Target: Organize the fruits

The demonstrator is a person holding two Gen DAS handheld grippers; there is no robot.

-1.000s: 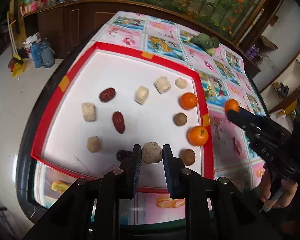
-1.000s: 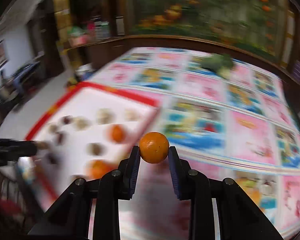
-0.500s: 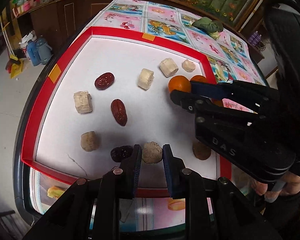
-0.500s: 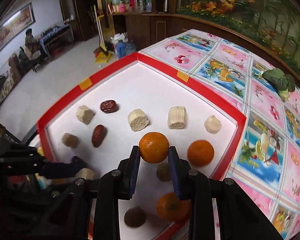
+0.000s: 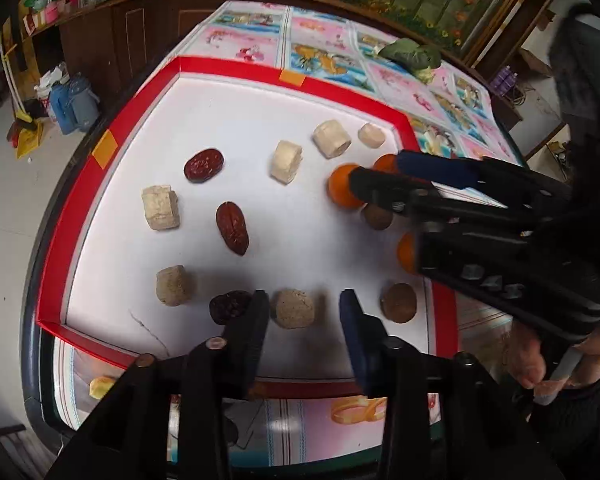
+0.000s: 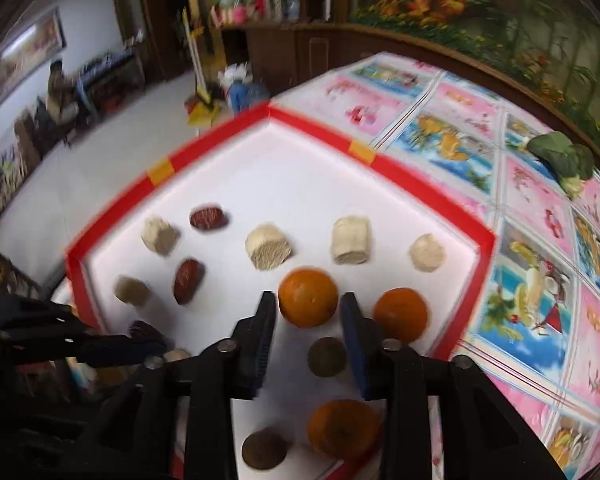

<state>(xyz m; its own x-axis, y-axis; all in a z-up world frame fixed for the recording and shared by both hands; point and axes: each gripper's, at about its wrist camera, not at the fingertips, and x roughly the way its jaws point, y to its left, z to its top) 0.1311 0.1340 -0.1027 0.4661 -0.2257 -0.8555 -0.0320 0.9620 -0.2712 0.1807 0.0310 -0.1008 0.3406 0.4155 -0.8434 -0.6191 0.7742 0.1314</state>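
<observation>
Between the fingers of my right gripper [image 6: 308, 320] sits an orange [image 6: 308, 298], and the jaws stand a little wider than the fruit, so I judge it is set down on the white tray [image 6: 300, 184] and no longer squeezed, though I cannot tell if one pad touches it. Just to the right of this gripper lies a second orange [image 6: 401, 314], and under its frame, nearer to me, a third orange [image 6: 342, 428], so the three oranges seem grouped already. My left gripper [image 5: 303, 312] is open wide around a rough tan ball [image 5: 293, 308], apart from both pads. To its left lie a dark date [image 5: 229, 306] and beyond it two red dates [image 5: 232, 227], scattered among pale cut pieces [image 5: 286, 161]; these, I think, remain to sort.
</observation>
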